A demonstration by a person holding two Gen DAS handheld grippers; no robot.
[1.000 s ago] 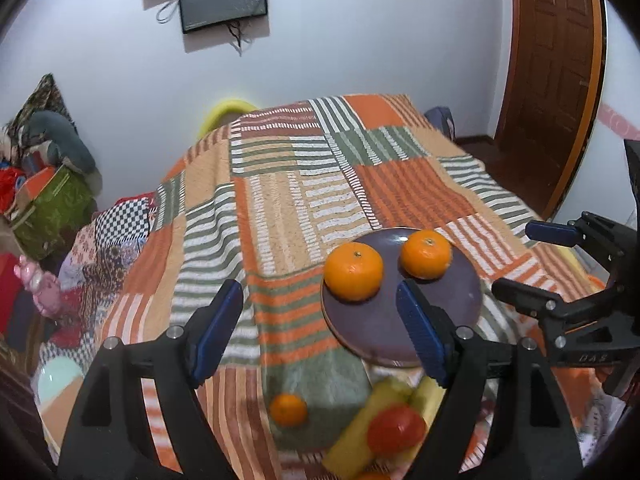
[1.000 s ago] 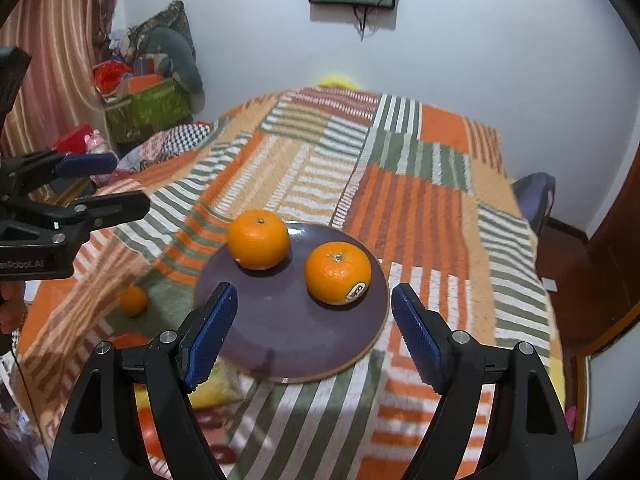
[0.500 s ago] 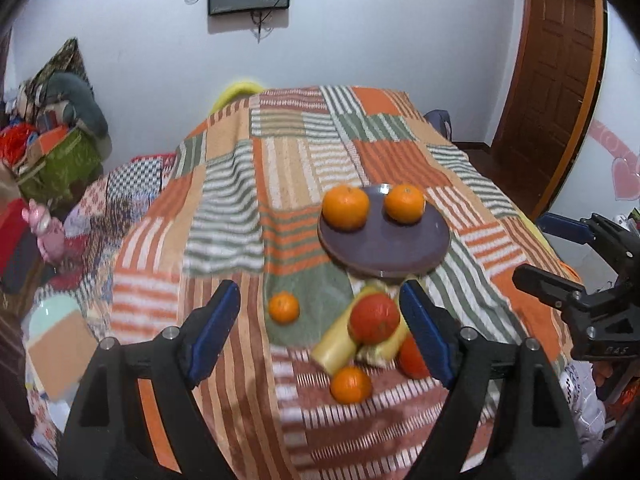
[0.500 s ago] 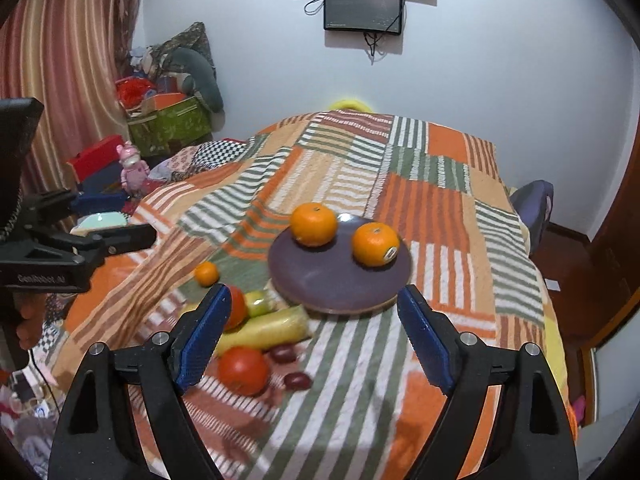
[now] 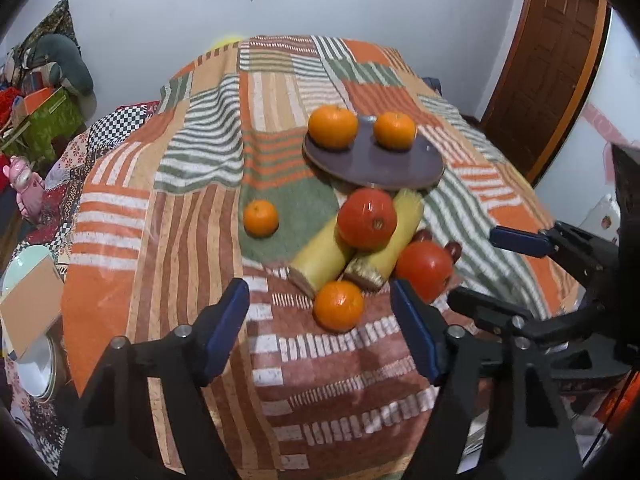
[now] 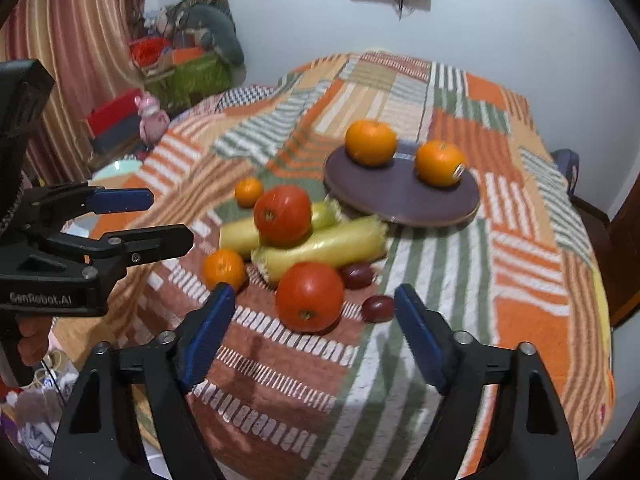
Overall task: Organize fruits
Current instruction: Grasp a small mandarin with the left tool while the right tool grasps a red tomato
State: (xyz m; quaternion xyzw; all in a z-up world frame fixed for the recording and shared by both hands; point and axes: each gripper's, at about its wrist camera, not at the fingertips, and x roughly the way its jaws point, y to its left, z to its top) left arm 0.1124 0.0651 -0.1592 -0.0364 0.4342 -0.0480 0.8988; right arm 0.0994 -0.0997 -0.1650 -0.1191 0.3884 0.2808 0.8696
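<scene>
Right wrist view: both claws [image 6: 314, 324] [image 5: 320, 318] angled down over fruit, jaws closing, nothing between.

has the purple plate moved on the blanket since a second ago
No. The purple plate sits on the same green and orange patches of the blanket, both oranges on it. Only the cameras pulled back.

Even indoor light, fisheye-warped edges

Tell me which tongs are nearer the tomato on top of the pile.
Right, I think. The right tongs sit just short of the pile under that tomato; the left tongs hang off to its side.
</scene>
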